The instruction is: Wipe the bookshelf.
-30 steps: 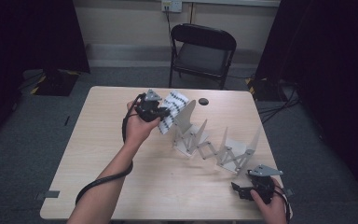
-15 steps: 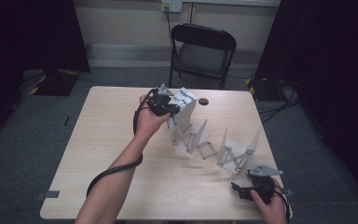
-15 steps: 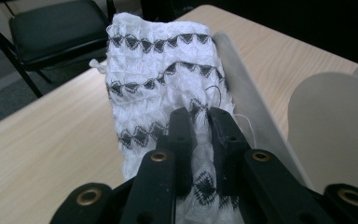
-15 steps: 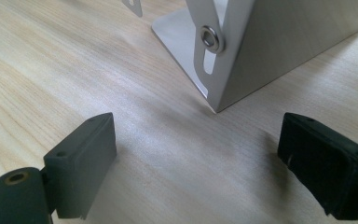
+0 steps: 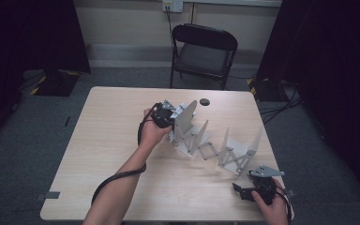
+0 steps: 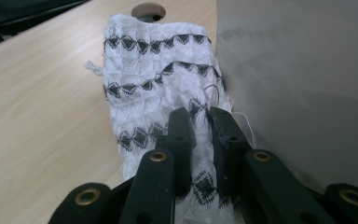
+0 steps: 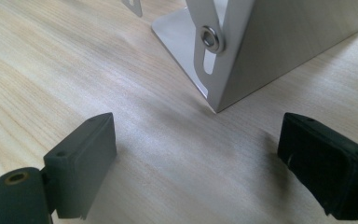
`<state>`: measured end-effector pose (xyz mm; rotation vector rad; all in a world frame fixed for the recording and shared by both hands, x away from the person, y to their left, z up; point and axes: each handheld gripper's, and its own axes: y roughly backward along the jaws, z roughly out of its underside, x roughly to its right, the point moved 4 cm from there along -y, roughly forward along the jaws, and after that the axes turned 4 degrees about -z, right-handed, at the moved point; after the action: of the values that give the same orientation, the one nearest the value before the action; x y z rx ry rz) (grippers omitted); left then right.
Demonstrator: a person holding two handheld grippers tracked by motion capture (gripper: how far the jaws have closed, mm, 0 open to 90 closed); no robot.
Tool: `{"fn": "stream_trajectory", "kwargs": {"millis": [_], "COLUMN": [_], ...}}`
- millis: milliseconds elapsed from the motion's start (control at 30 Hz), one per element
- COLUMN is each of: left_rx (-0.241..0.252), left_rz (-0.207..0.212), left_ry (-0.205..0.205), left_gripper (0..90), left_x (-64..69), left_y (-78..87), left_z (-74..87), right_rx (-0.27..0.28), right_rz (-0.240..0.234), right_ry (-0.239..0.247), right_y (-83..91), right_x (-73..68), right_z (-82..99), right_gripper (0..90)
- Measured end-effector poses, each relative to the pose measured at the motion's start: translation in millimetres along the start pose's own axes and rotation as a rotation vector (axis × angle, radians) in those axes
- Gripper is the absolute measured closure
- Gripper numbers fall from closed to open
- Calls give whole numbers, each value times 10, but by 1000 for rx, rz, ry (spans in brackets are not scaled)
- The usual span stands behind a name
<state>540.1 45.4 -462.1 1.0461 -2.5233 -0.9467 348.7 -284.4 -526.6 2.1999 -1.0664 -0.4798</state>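
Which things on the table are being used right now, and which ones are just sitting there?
In use:
- white cloth with black zigzag pattern, pinched in the left tongs
- folding metal rack, right beside the cloth

Just there:
- right tongs, open over bare table
- black folding chair behind the table
- round hole in the tabletop

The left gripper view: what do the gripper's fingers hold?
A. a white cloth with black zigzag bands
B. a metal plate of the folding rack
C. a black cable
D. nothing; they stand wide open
A: in the left gripper view the fingers of the left gripper pinch a fold of the white cloth, which lies on the table beside the grey metal plate.
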Motion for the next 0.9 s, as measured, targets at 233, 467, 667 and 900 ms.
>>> {"fn": "stream_trajectory", "kwargs": {"millis": [233, 467, 667, 900], "left_rx": [-27, -34, -42, -33], "left_rz": [-5, 3, 13, 9], "left_ry": [31, 45, 60, 84], "left_gripper": [792, 791, 789, 793], "left_x": [11, 26, 39, -18], "left_y": [-134, -130, -77, 120], "left_z": [177, 332, 488, 466], "right_rx": [0, 0, 0, 0], "right_rz": [0, 0, 0, 0], "right_ry": [0, 0, 0, 0], "right_y": [0, 0, 0, 0], "right_x": [0, 0, 0, 0], "right_z": [0, 0, 0, 0], "right_gripper": [108, 108, 108, 108]}}
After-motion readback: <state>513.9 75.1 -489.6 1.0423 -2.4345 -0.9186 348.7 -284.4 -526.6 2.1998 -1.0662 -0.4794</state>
